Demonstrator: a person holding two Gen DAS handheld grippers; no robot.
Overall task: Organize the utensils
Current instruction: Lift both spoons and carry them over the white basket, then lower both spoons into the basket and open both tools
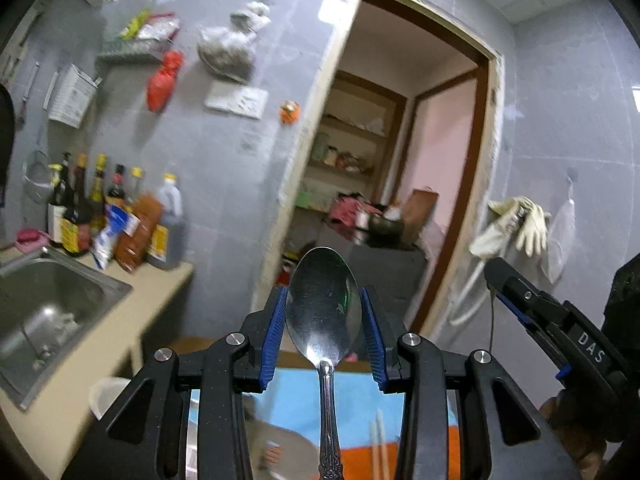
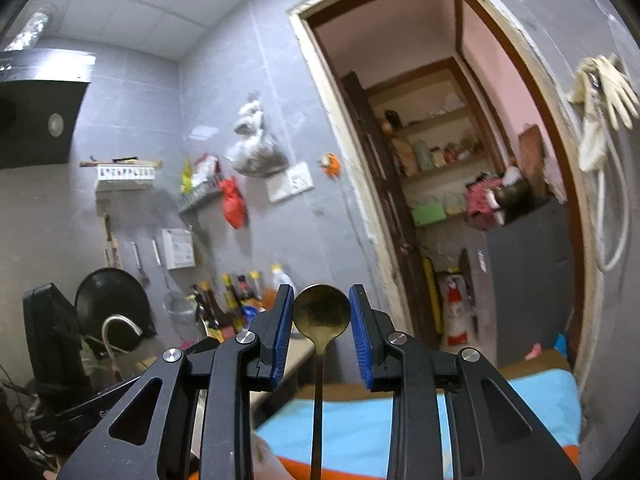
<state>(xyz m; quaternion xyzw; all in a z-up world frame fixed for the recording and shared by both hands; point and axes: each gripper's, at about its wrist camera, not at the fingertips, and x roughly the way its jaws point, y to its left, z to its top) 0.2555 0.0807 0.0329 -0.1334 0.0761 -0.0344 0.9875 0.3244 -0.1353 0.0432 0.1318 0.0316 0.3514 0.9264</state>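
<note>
Both tools are pinching 1 spoon each, the left tool (image 1: 324, 334) a silver spoon (image 1: 323, 304) and the right tool (image 2: 321, 332) a brass spoon (image 2: 321, 314), handles running back between the pads, bowls pointing forward.

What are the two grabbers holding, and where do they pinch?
The left gripper pinches a silver spoon by its bowl's edges; the right gripper holds a gold spoon likewise.

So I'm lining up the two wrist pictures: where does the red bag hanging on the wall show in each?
Left wrist: the red bag hangs upper left, above the bottles.
Right wrist: it hangs left of centre, below the grey sack.
Shared landmark: the doorway, to the bag's right in both.
</note>
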